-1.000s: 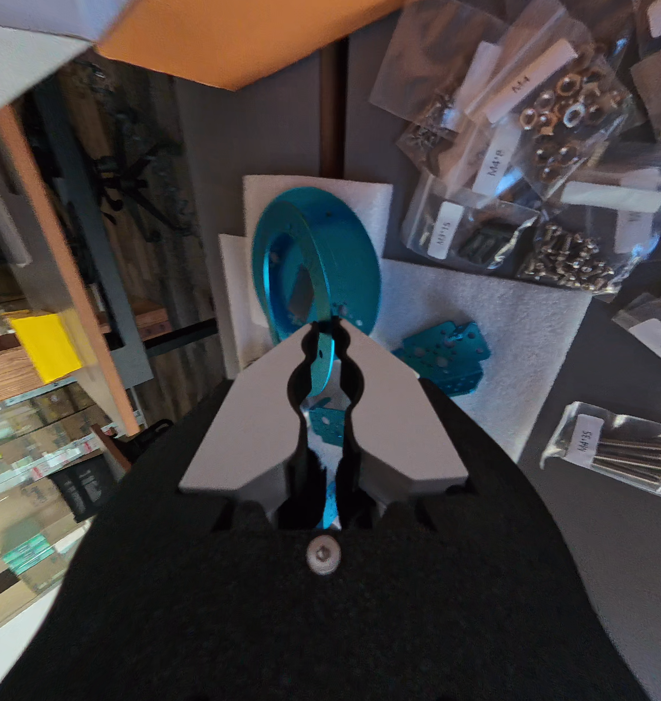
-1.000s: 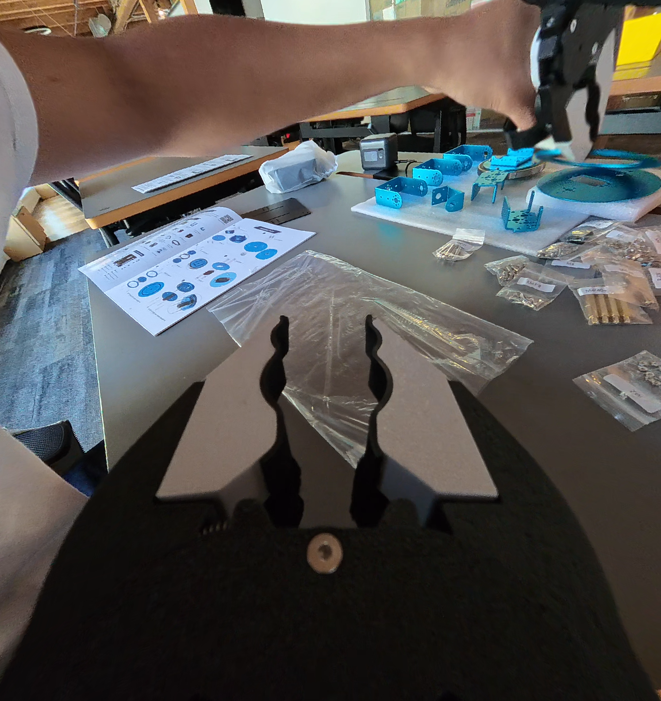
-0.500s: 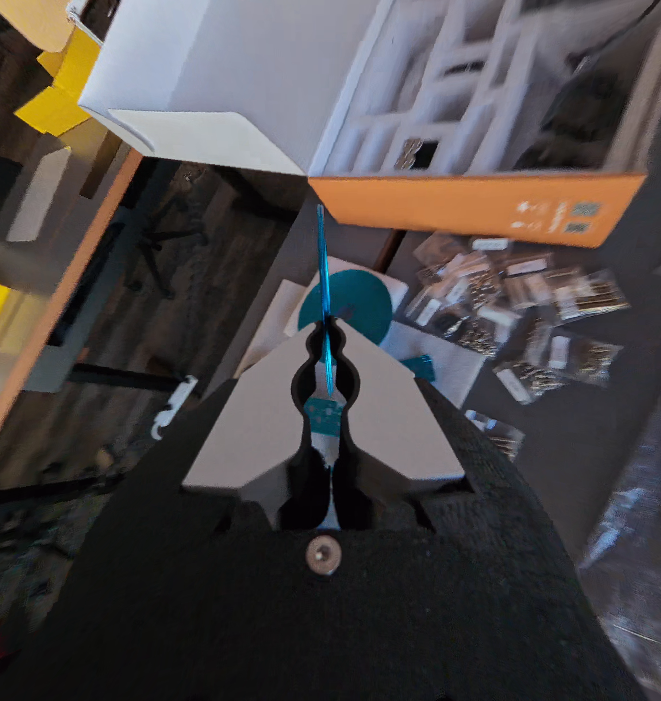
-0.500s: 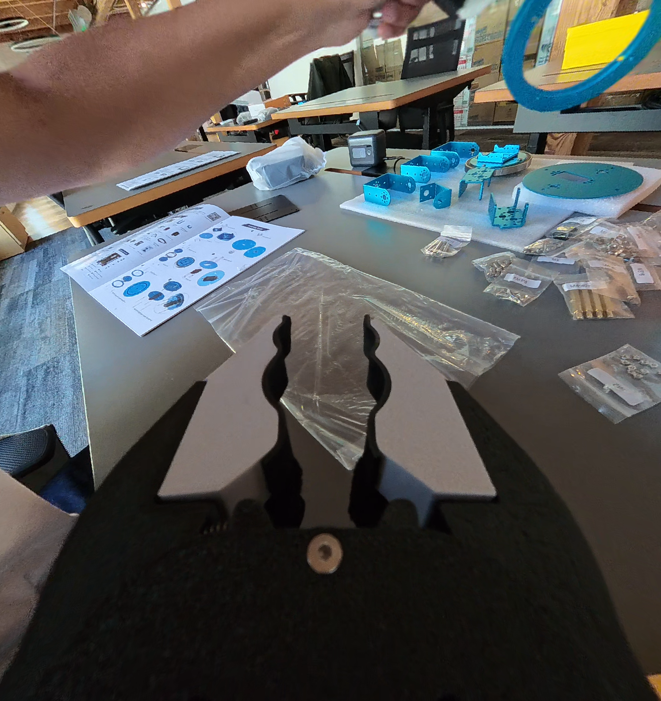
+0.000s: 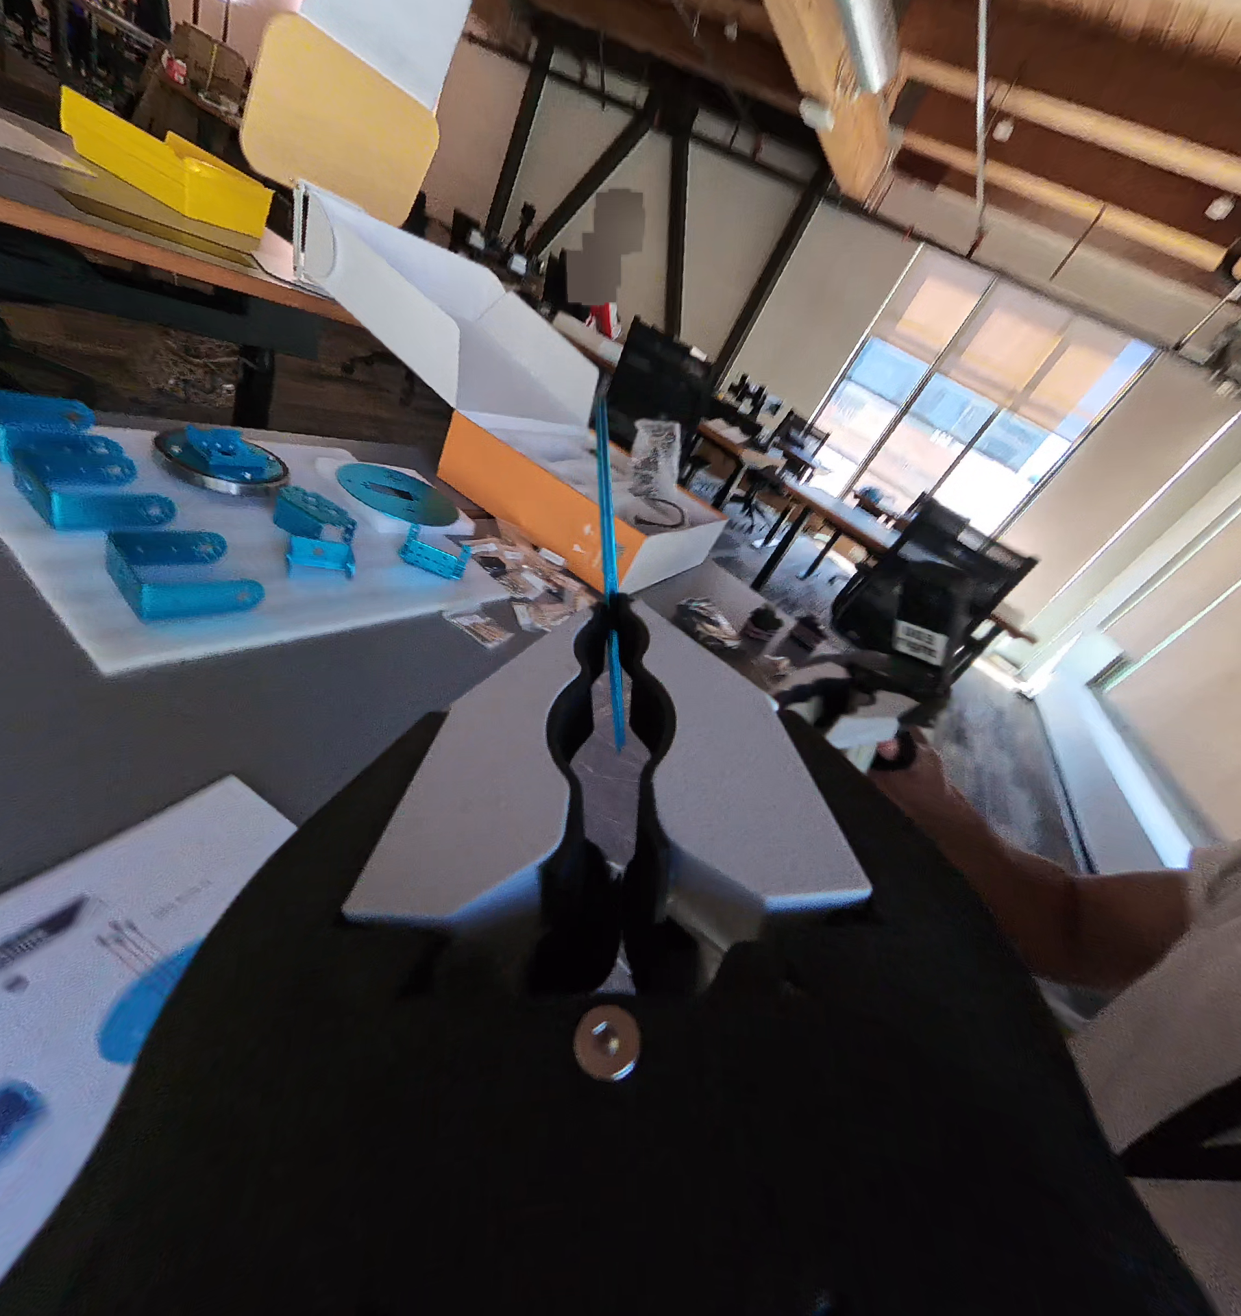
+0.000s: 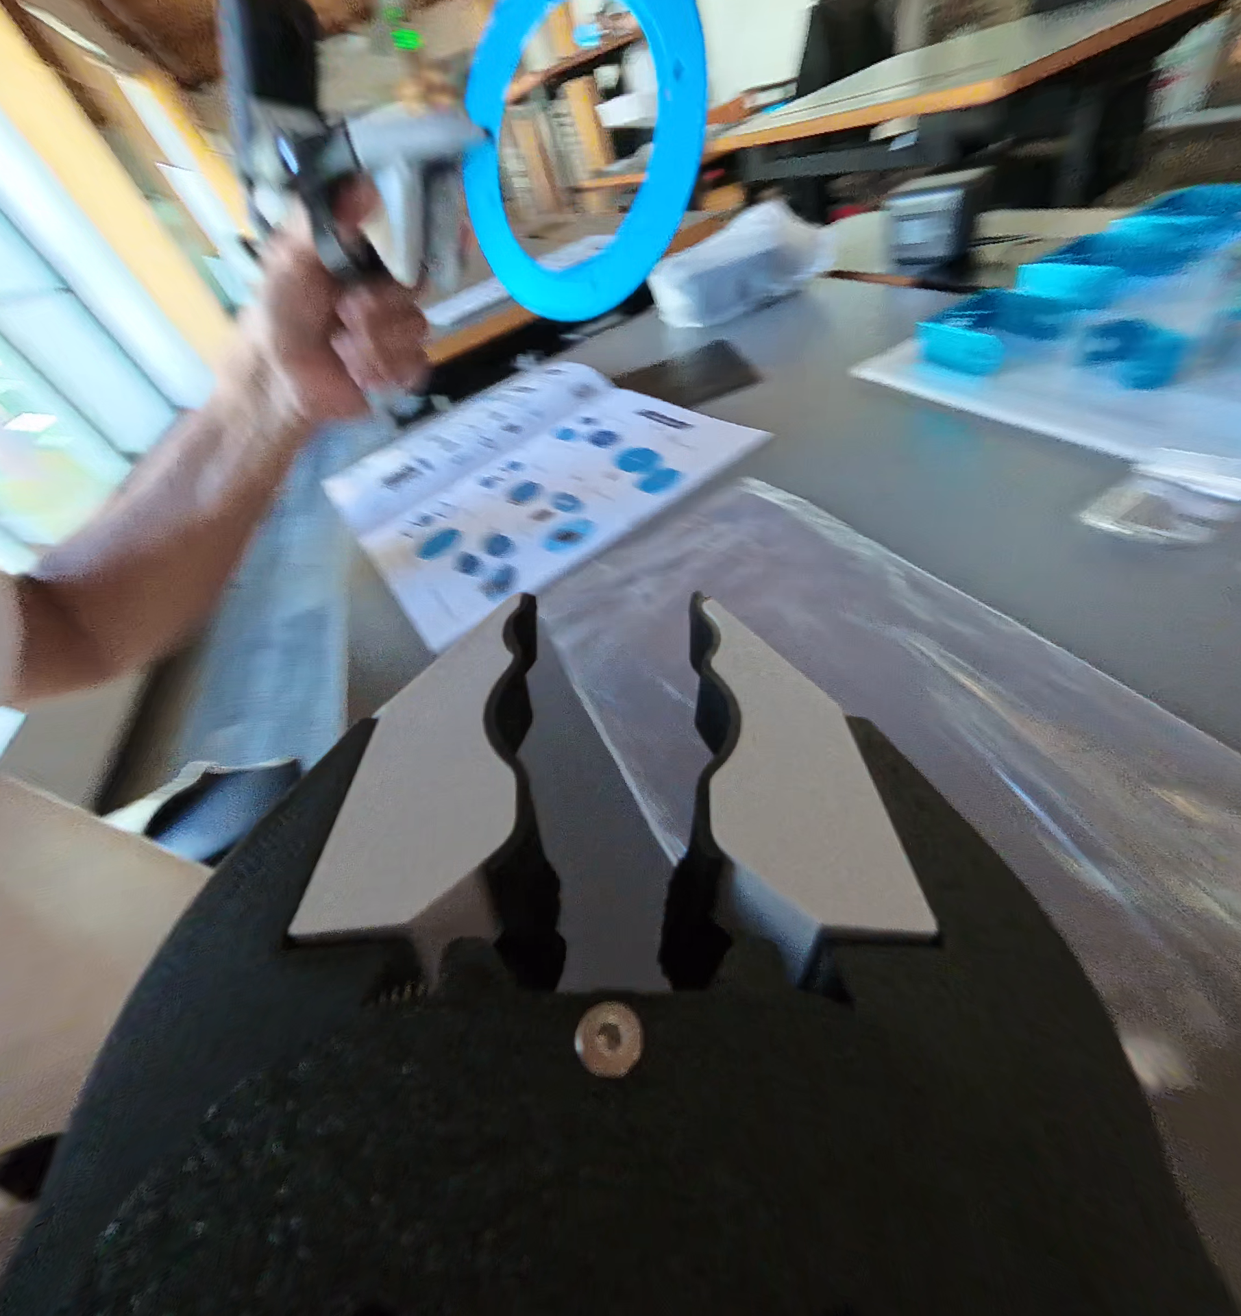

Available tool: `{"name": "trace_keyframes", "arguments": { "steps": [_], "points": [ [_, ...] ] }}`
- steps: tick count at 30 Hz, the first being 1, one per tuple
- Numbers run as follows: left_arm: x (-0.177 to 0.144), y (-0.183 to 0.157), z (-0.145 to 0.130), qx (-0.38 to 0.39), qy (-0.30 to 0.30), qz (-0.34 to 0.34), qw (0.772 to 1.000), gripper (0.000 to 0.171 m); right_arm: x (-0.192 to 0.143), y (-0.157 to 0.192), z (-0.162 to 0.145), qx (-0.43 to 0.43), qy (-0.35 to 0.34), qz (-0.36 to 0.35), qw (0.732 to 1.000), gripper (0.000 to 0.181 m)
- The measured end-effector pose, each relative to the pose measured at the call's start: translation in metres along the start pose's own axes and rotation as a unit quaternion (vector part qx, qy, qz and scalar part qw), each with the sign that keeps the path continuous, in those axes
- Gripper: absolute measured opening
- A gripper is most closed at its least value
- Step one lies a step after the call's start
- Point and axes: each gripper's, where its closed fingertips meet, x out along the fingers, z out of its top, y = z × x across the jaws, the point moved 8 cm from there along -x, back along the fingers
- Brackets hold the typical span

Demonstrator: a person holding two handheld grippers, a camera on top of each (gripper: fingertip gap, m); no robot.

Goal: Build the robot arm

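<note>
My left gripper (image 5: 614,609) is shut on a thin blue metal ring (image 5: 605,498), seen edge-on and held upright in the air above the grey table (image 5: 140,712). In the right wrist view the same ring (image 6: 663,185) shows as an open circle held high at the left, with the hand (image 6: 332,335) that holds the left gripper. My right gripper (image 6: 614,605) is open and empty, low over a clear plastic bag (image 6: 888,676). A blue disc (image 5: 396,493) and several blue brackets (image 5: 176,577) lie on a white foam sheet (image 5: 105,641).
An open orange and white box (image 5: 532,491) stands behind the foam sheet. Small bags of screws (image 5: 532,605) lie beside it. An open instruction booklet (image 6: 532,491) lies on the table. A black office chair (image 5: 923,605) and other desks stand beyond the table edge. Across from one pair of fingers to the other is roughly 25 centimeters.
My left gripper has lifted the blue ring off the foam sheet and swung it up and to the left, high above the table. My right gripper has turned left and stayed open.
</note>
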Motion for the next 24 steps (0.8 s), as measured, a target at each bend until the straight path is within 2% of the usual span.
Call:
{"name": "trace_keyframes", "arguments": {
  "steps": [3,5,8,10,13,21,24],
  "points": [
    [-0.020,-0.015,-0.034,-0.034,-0.029,-0.029,0.999,0.001,0.055,0.016,0.032,0.055,0.024,0.121,0.991,0.047],
    [-0.027,-0.023,-0.051,-0.046,-0.041,-0.048,0.997,0.001,0.084,0.018,0.043,0.076,0.040,0.143,0.986,0.044],
    [-0.036,-0.032,-0.068,-0.064,-0.057,-0.078,0.993,0.001,0.105,0.025,0.049,0.089,0.022,0.157,0.983,0.031],
    [-0.041,-0.035,-0.076,-0.072,-0.061,-0.091,0.991,0.001,0.109,0.032,0.047,0.075,0.008,0.159,0.984,0.007],
    [-0.050,-0.037,-0.083,-0.074,-0.054,-0.108,0.990,0.001,0.109,0.040,0.044,0.068,0.007,0.180,0.981,0.005],
    [-0.050,-0.051,-0.102,-0.065,-0.016,-0.141,0.988,0.002,0.103,0.034,0.031,0.179,0.000,0.287,0.941,0.001],
    [-0.051,-0.052,-0.108,-0.065,-0.010,-0.137,0.988,0.003,0.102,0.032,0.028,0.178,0.013,0.295,0.939,0.001]
  ]
}}
